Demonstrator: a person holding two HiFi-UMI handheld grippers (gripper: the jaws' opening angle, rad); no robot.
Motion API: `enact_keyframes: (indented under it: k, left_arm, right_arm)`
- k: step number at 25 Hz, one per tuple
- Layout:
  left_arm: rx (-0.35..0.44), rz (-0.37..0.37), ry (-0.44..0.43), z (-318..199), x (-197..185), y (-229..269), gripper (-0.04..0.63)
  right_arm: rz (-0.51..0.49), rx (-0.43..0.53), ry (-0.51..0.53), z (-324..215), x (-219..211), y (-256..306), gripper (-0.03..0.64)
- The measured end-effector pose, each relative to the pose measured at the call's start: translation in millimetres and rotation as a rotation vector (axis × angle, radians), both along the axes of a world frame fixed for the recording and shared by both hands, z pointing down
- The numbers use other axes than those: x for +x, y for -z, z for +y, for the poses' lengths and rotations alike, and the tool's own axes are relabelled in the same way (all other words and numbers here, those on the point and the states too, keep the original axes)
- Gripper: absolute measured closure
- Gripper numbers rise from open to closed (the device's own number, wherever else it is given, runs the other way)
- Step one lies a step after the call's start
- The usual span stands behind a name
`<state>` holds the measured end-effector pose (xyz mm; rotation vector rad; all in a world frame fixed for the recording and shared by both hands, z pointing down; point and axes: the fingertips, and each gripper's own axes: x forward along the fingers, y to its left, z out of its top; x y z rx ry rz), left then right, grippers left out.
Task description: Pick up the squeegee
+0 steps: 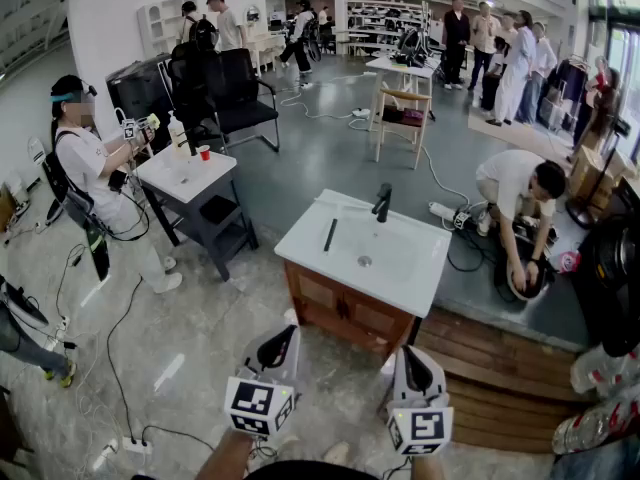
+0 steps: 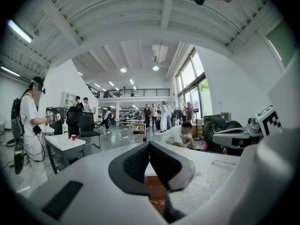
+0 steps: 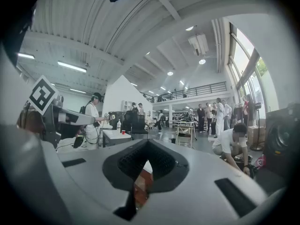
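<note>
The squeegee (image 1: 330, 235), a slim black bar, lies on the left part of a white sink counter (image 1: 411, 278) that sits on a wooden cabinet. A black faucet (image 1: 382, 202) stands at the counter's back. My left gripper (image 1: 285, 336) and right gripper (image 1: 410, 360) hover side by side in front of the cabinet, well short of the squeegee. In the left gripper view the left gripper (image 2: 149, 144) has its pads together with nothing between them. The right gripper (image 3: 147, 142) in its own view is shut and empty too. Neither gripper view shows the squeegee.
Left of the sink stands a small white table (image 1: 205, 184) with a bottle and a red cup, and a person (image 1: 95, 178) beside it. Another person (image 1: 520, 198) crouches at the right. A wooden platform (image 1: 480, 368) lies by the cabinet; cables run over the floor.
</note>
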<state>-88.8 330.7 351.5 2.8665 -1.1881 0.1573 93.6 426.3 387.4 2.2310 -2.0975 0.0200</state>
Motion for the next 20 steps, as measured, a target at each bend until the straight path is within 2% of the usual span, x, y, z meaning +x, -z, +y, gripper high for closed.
enact_keyframes:
  k: [20]
  left_arm:
    - [-0.016, -0.016, 0.031, -35.0, -2.0, -9.3, 0.592]
  right_arm:
    - [-0.027, -0.003, 0.036, -43.8, 2.0, -8.4, 0.618]
